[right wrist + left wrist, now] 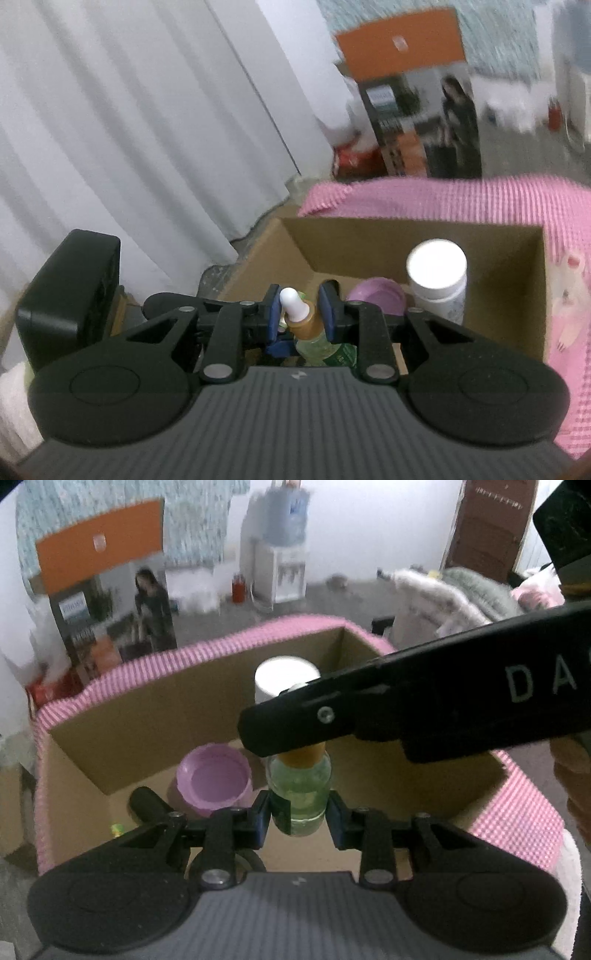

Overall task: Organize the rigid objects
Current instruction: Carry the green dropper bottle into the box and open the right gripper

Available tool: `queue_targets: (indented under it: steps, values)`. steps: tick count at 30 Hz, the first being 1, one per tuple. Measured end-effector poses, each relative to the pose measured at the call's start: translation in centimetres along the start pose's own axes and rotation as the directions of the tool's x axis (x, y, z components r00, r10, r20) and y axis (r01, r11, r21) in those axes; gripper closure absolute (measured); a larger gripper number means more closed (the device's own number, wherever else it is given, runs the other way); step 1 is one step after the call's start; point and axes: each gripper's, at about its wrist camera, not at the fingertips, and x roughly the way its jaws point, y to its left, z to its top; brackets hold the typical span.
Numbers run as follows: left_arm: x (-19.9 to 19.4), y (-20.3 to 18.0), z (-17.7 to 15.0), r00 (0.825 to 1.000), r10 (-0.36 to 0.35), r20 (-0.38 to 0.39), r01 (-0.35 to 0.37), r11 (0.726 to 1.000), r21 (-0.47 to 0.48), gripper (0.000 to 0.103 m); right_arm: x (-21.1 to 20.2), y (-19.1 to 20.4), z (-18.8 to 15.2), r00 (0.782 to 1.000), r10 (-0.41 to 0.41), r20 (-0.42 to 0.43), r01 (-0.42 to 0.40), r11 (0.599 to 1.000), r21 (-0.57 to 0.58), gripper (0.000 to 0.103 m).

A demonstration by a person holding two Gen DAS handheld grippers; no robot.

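A small dropper bottle (300, 794) of green liquid, with a gold collar and a white rubber bulb (290, 300), hangs over an open cardboard box (177, 705). My left gripper (299, 812) is shut on the bottle's glass body. My right gripper (301, 317) is shut on the gold collar (306, 325), and one of its black fingers (332, 716) crosses the left wrist view above the bottle. Inside the box stand a white-capped jar (286, 677) (437, 273) and a pink bowl-shaped lid (214, 779) (376, 295).
A pink checked cloth (147, 661) (461, 199) drapes around the box's rim. A black cylinder (147, 805) lies in the box's near left corner. White curtains (110, 129) hang at the left, a tall printed carton (110, 590) and a water dispenser (280, 554) stand behind.
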Motion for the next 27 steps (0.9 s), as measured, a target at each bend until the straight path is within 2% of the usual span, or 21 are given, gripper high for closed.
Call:
queue_targets:
  steps: [5,15,17,20,24,25,27]
  values:
    - [3.0,1.4,0.5,0.997,-0.012,-0.082,0.011,1.0,-0.018,0.07,3.3,-3.0,-0.2,0.999,-0.004,-0.051,0.007,0.998,0.056,0.082]
    - [5.2,2.6,1.9,0.981,-0.022,-0.193,0.012,0.998,-0.054,0.07,7.3,-5.9,-0.1,0.993,0.009,-0.115,0.002,0.995,0.099,0.082]
    - [5.3,2.8,2.1,0.979,-0.032,-0.2,0.019,0.998,-0.066,0.07,7.8,-6.0,-0.1,0.992,0.011,-0.126,0.002,0.995,0.102,0.082]
    - [5.3,3.1,2.4,0.981,-0.047,-0.19,0.033,0.997,-0.074,0.062,8.5,-6.3,-0.3,0.99,0.018,-0.142,-0.003,0.994,0.106,0.084]
    - [5.2,2.9,2.4,0.982,-0.024,-0.185,0.013,0.998,-0.063,0.062,8.8,-6.1,-0.2,0.989,0.023,-0.143,-0.007,0.994,0.114,0.085]
    - [5.1,3.0,2.4,0.983,-0.027,-0.179,0.015,0.998,-0.065,0.06,8.8,-6.0,-0.2,0.99,0.026,-0.141,-0.01,0.993,0.115,0.085]
    - [4.6,2.8,2.3,0.988,-0.018,-0.157,0.008,0.998,-0.062,0.047,8.5,-5.8,-0.1,0.991,0.025,-0.132,-0.01,0.993,0.115,0.082]
